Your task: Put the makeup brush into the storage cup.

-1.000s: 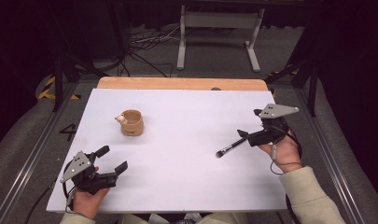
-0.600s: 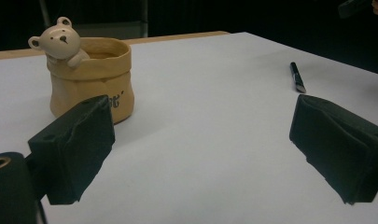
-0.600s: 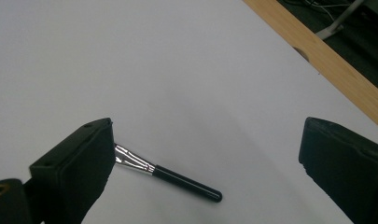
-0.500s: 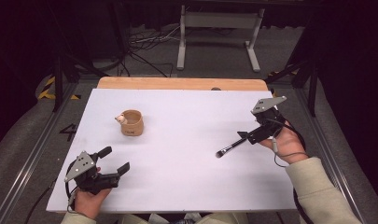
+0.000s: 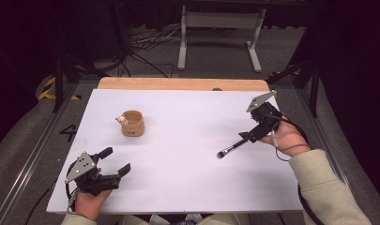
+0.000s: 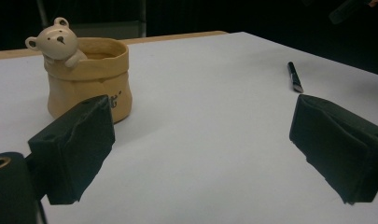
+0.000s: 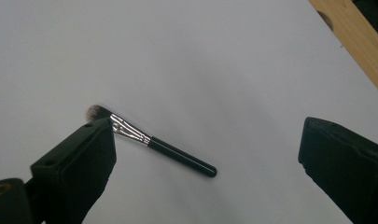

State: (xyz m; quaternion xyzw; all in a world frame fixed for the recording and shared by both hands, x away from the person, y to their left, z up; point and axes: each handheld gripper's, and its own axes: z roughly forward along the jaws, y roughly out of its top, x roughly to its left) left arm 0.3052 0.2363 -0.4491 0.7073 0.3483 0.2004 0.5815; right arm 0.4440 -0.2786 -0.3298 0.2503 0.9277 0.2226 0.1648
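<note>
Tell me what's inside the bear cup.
A bear figure hangs over the rim of the tan bear cup. Only the upper inner wall shows, with nothing sticking out; the front wall hides the bottom.

Looks like a lab: white table (image 5: 178, 187) w/ metal rails, cables (image 5: 140, 42) on grey floor, dark walls.

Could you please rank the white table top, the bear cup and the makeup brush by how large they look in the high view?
1. White table top, by far the largest.
2. and 3. Bear cup and makeup brush: unsure. The cup looks bulkier, the brush longer but very thin, so I would not rank them.
</note>
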